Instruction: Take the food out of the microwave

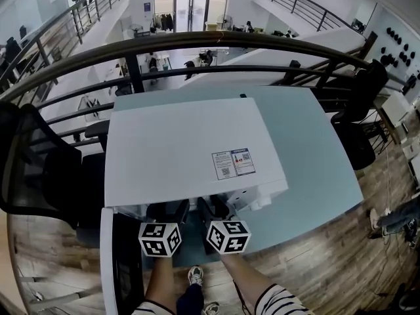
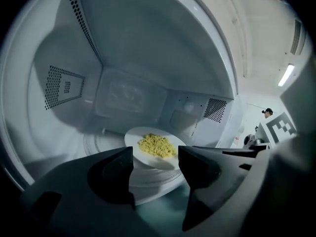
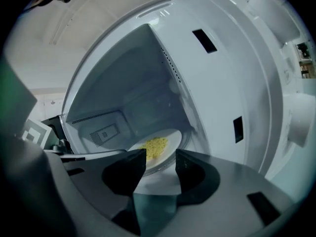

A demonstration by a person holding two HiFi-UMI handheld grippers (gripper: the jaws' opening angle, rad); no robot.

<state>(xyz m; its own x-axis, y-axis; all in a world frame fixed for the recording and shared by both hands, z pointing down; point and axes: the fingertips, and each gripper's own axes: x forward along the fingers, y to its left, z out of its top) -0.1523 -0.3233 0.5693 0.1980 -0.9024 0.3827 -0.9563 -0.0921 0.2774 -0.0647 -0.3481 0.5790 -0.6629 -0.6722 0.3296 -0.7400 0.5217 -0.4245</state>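
A white microwave [image 1: 190, 153] stands on the table with its door [image 1: 107, 261] swung open to the left. Inside, a white plate [image 2: 144, 156] with a heap of yellow food [image 2: 157, 145] rests on the glass turntable [image 2: 98, 143]. My left gripper [image 2: 155, 168] is at the cavity mouth, open, with the plate's near rim showing beyond the gap and nothing touching the pads. My right gripper [image 3: 160, 164] is beside it on the right, also open, facing the same plate [image 3: 168, 149] and food [image 3: 156, 146]. In the head view both grippers [image 1: 167, 212] [image 1: 215, 210] reach under the microwave's front edge.
The microwave sits on a pale green table [image 1: 321, 156]. A black chair [image 1: 39, 163] stands to the left, another [image 1: 357, 110] at the right. A dark railing [image 1: 197, 41] runs behind the table. The cavity's right wall [image 3: 222, 98] is close beside the right gripper.
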